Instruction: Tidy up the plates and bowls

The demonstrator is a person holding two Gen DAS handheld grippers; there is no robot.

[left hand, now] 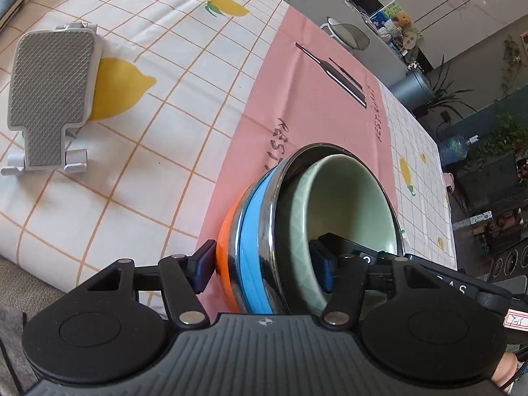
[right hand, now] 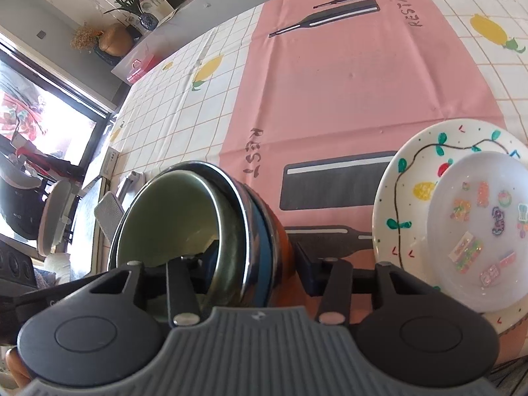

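1. Your left gripper (left hand: 264, 272) straddles the near wall of a nested bowl stack (left hand: 264, 247), at six o'clock in the left wrist view. One pad sits outside against the orange bowl (left hand: 226, 247), the other inside the green bowl (left hand: 346, 204).
2. Jaws there stand fairly wide, the stack's wall between them. The outer pad touches the orange side, and the inner one lies close against the green wall; whether they press, you cannot tell from here.
3. Stack order, outside in: orange, then the blue-banded steel bowl (left hand: 254, 247), then green. The stack is tilted, its mouth facing two o'clock.
4. Your right gripper (right hand: 260, 264) takes the same stack from the other side. In the right wrist view one finger reaches inside the green bowl (right hand: 171, 211), the other stands outside, beside the orange bowl (right hand: 280, 247).
5. The outer pad looks a little apart from the orange side, so the right jaws are about half open, not clamped.
6. The stack sits over the pink placemat (left hand: 297, 99) on the lemon-print tablecloth (left hand: 148, 49).
7. At three o'clock in the right view, the painted plate (right hand: 412, 171) carries a small white dish (right hand: 478, 231), well clear of the bowls.
8. At ten o'clock in the left view, a grey-padded white stand (left hand: 49, 89) lies on the cloth.
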